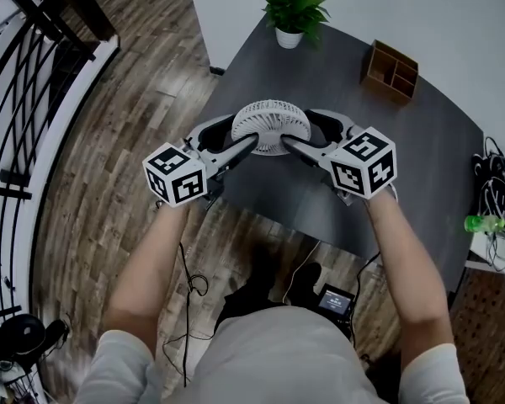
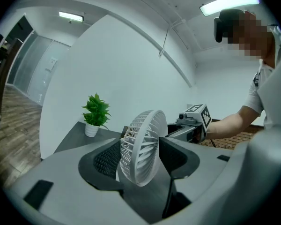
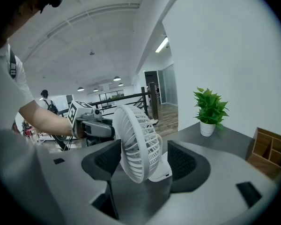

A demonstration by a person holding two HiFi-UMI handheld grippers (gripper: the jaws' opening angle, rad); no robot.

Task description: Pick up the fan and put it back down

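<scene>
One fan [image 1: 272,124], left tool [image 1: 236,135], right tool [image 1: 307,133], plant [image 1: 293,7]

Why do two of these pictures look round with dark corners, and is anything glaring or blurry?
Left gripper view: wide-angle lens, so a round frame and bent straight lines; ceiling light blown out; fan sharp. Right gripper view: same rounding, fan sharp. Head view: fills its frame, evenly lit, no glare.
</scene>
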